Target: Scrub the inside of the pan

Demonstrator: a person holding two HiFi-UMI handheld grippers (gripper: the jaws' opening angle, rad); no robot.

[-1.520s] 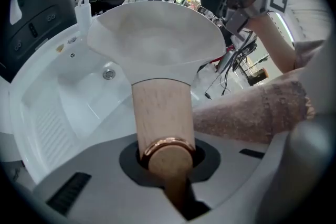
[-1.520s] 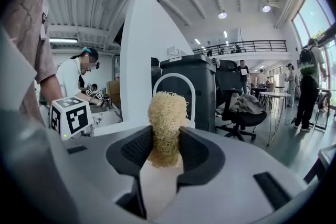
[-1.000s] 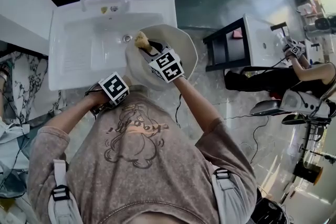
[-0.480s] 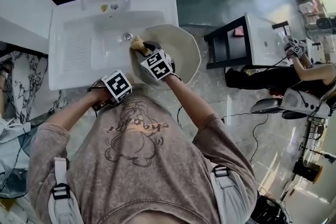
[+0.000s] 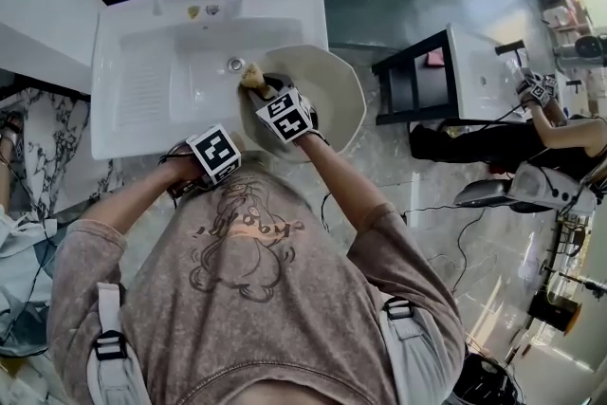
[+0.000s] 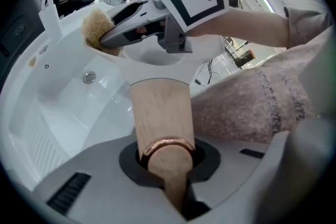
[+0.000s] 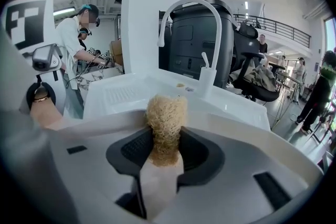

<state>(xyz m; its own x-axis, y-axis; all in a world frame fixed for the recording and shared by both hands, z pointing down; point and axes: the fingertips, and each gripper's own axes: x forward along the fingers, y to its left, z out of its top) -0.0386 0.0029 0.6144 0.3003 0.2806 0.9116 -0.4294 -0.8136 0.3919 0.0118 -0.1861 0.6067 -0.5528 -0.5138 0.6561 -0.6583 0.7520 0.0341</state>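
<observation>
Wood fills the left tongs (image 6: 168, 165): they are clamped on the handle (image 6: 160, 113) of the pan (image 5: 334, 100). The pan sits over the front right corner of the sink (image 5: 142, 100), partly above the basin and partly out past the sink's right edge, with its pale inside facing up.

The right tongs (image 7: 160, 165) are closed on a tan, fibrous scrubber (image 7: 165, 118), whose tuft sticks out beyond their tips. In the head view the tuft lies at the pan's rim, on the side nearest the sink's drain (image 5: 235, 64). The left gripper view shows it pressed against the inner wall just below that rim, on the side away from the handle.

The step in hand looks like the scrubbing itself, with the stroke now at the top of the wall on the drain side. How much of the inside is already clean cannot be judged, as no dirt or suds show.

The next move probably calls for dragging the tuft down the wall and across the bottom under steady pressure. It would then work round toward the part of the wall furthest from the sink. The left grip must be firm, because a push on the wall would tend to twist the pan about its handle.
</observation>
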